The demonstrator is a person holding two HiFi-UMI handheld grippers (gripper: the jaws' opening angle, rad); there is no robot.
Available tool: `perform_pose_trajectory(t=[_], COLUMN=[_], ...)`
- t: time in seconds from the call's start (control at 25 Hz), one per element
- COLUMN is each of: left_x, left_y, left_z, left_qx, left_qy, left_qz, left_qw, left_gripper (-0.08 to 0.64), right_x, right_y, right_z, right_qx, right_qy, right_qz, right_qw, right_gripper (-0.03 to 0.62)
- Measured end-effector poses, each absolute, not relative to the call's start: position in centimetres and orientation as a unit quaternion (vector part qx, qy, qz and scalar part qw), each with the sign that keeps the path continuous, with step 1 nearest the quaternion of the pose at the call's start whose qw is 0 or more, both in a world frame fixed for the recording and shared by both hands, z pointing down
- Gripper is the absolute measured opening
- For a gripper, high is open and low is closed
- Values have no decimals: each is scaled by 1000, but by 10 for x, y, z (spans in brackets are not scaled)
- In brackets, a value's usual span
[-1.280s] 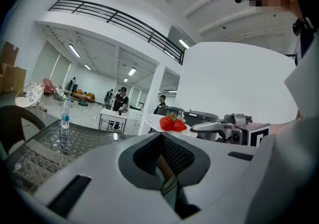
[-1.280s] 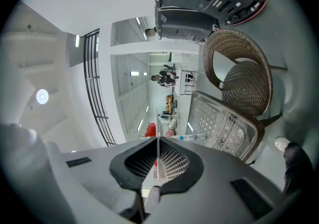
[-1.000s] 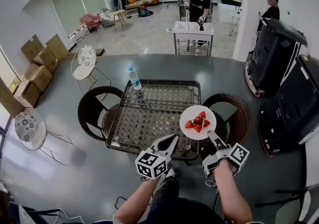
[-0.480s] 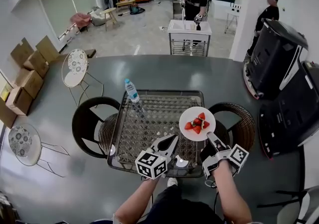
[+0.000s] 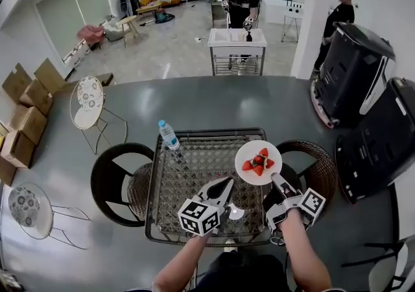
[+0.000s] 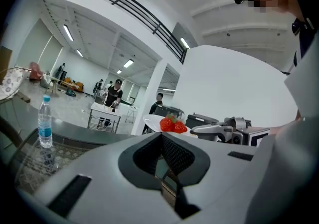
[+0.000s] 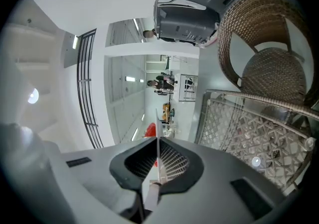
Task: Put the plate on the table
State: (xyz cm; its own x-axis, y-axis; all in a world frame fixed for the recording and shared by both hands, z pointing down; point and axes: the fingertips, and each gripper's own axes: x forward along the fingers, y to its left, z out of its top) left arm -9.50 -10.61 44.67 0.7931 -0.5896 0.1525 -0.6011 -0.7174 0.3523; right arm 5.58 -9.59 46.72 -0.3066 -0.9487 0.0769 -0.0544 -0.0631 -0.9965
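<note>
**A:** Head view first: where is the plate (image 5: 249,151)?

**B:** Just right of frame centre, over the right edge of the mesh-topped table (image 5: 194,174). The right gripper (image 5: 276,180) pinches its near rim. Strawberries (image 5: 257,164) sit on it.

**A:** Does the right gripper view agree?

**B:** Yes. The jaws are clamped on the rim, and the plate (image 7: 157,131) runs edge-on up the middle, with the table (image 7: 239,118) at the right of that frame.

**A:** And the left gripper (image 5: 227,182)?

**B:** It is low in the frame, over the table's near part. Its jaws look closed on nothing.

**A:** Is the plate down yet?

**B:** I judge not. In the left gripper view the plate (image 6: 152,120) looks raised above the tabletop, so this is the carry-in.

**A:** Next move?

**B:** Probably lower it flat onto free mesh, keeping it level so the fruit stays put and clear of the water bottle (image 5: 168,135) at upper left. Release only once it rests.
</note>
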Motion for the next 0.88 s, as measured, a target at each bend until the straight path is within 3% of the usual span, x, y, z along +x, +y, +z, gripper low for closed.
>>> perform_pose_trajectory(t=[0.88], left_x=[-73], left_y=[-143], left_z=[477], left_qx=[907], left_qy=[-368], left_qz=[35], left_qw=[200], left_gripper=[5], right_x=[100], right_y=[-137], right_z=[514], right_qx=[-447], right_qy=[552], right_qz=[-613], right_qw=[346], right_gripper=[17])
